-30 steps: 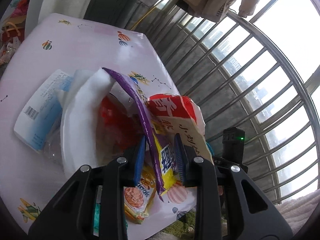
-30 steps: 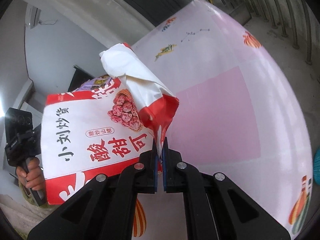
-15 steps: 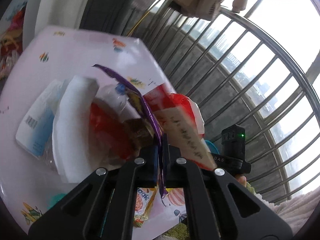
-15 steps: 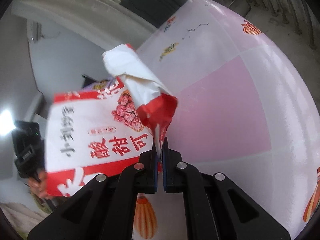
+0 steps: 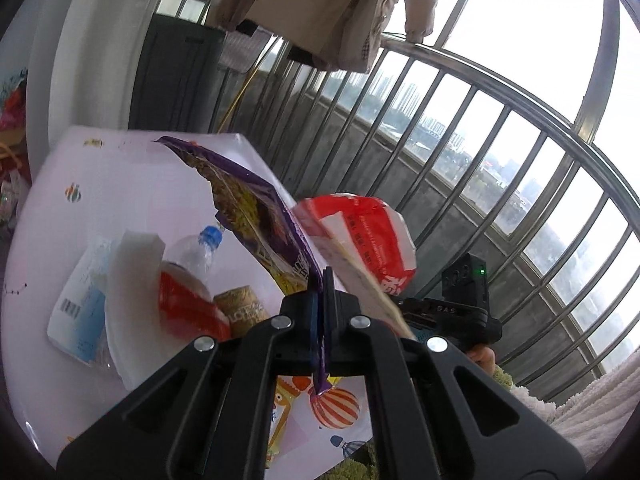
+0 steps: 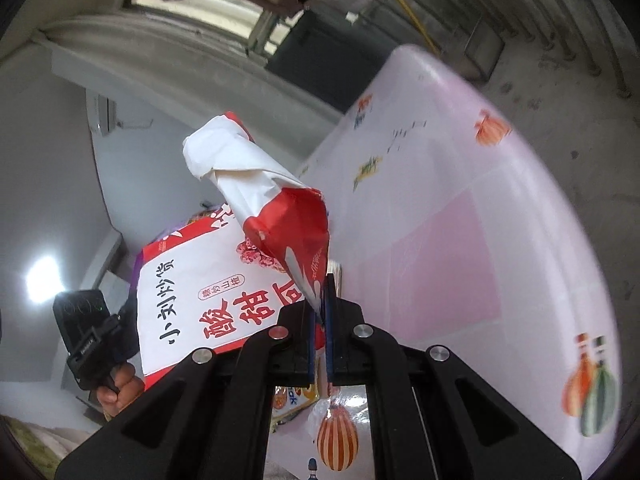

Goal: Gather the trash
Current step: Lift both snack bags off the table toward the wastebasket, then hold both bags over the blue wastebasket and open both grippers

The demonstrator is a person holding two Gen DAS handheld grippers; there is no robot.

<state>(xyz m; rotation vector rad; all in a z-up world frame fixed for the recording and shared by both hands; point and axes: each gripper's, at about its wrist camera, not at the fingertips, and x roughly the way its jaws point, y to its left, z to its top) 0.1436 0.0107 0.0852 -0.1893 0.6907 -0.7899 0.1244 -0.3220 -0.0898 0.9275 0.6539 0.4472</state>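
Purple wrapper (image 5: 256,204) now lifted — pinched between left fingers (image 5: 310,308); right clamp red bag (image 6: 296,236).

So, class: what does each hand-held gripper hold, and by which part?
Left hand-held gripper: purple snack bag, by its lower edge. Right hand-held gripper: red-and-white bag, by a twisted corner.

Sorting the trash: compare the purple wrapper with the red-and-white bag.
The purple wrapper is purple and yellow; the red-and-white bag carries large printed characters. The wrapper sits in the left hand-held gripper, the bag in the right hand-held gripper. Both are pinched at an edge, lifted off the table.
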